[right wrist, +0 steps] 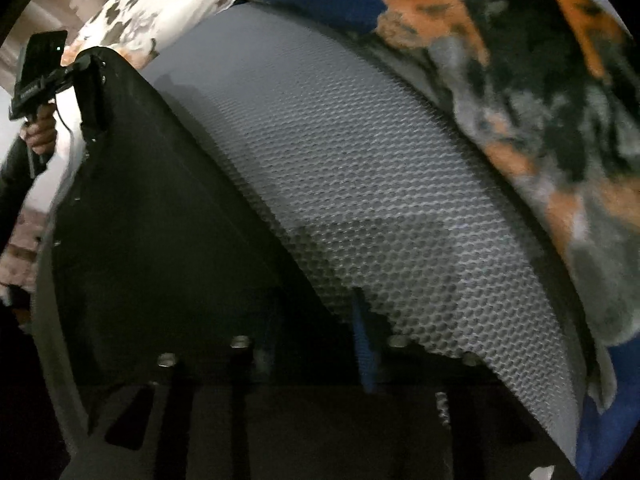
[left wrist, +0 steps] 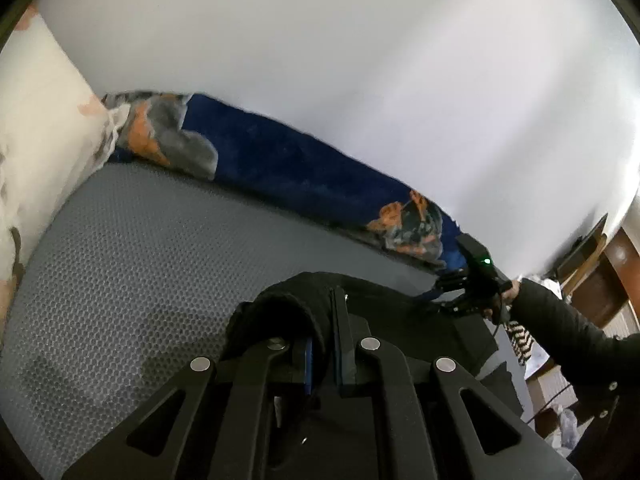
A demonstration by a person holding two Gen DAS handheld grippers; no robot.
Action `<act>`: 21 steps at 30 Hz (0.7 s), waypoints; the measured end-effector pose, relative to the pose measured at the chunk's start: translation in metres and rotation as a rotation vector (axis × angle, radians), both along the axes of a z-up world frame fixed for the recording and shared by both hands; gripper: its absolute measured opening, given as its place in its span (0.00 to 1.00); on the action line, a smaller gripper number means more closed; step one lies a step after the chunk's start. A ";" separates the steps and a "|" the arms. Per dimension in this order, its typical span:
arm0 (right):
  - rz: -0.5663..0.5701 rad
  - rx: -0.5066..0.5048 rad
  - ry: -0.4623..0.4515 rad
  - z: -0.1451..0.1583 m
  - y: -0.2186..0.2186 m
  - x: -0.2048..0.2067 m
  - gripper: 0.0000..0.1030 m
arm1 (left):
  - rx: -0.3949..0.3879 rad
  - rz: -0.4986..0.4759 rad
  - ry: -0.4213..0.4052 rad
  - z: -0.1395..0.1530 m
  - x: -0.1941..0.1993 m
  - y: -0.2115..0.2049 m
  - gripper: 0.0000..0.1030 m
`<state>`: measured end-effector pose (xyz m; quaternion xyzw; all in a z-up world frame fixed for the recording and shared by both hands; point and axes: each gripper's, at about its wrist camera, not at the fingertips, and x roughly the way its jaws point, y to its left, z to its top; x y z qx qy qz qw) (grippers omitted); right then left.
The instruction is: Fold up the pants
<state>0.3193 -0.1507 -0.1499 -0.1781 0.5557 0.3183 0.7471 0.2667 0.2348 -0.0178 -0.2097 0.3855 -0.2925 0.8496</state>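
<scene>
Black pants (left wrist: 384, 300) lie on the grey mesh mattress (left wrist: 120, 260). My left gripper (left wrist: 324, 320) is shut on a bunched edge of the cloth and holds it above the mattress. From the right wrist view this left gripper (right wrist: 90, 80) holds a lifted corner of the pants (right wrist: 160, 220) at the far left. My right gripper (left wrist: 440, 292), held by a hand in a dark sleeve, points down onto the far end of the pants. Its fingers (right wrist: 332, 320) stand close together on the cloth's edge, with one blue pad (right wrist: 364, 344) showing; the view there is dark.
A blue blanket (left wrist: 288, 160) with orange and grey print runs along the white wall behind the mattress. A white floral pillow (left wrist: 40, 128) lies at the left. Wooden furniture (left wrist: 600, 272) and clutter stand past the mattress edge at the right.
</scene>
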 end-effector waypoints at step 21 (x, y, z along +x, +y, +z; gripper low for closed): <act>-0.219 -0.015 -0.431 0.094 0.019 -0.245 0.06 | 0.082 -0.093 -0.080 0.042 -0.111 0.010 0.07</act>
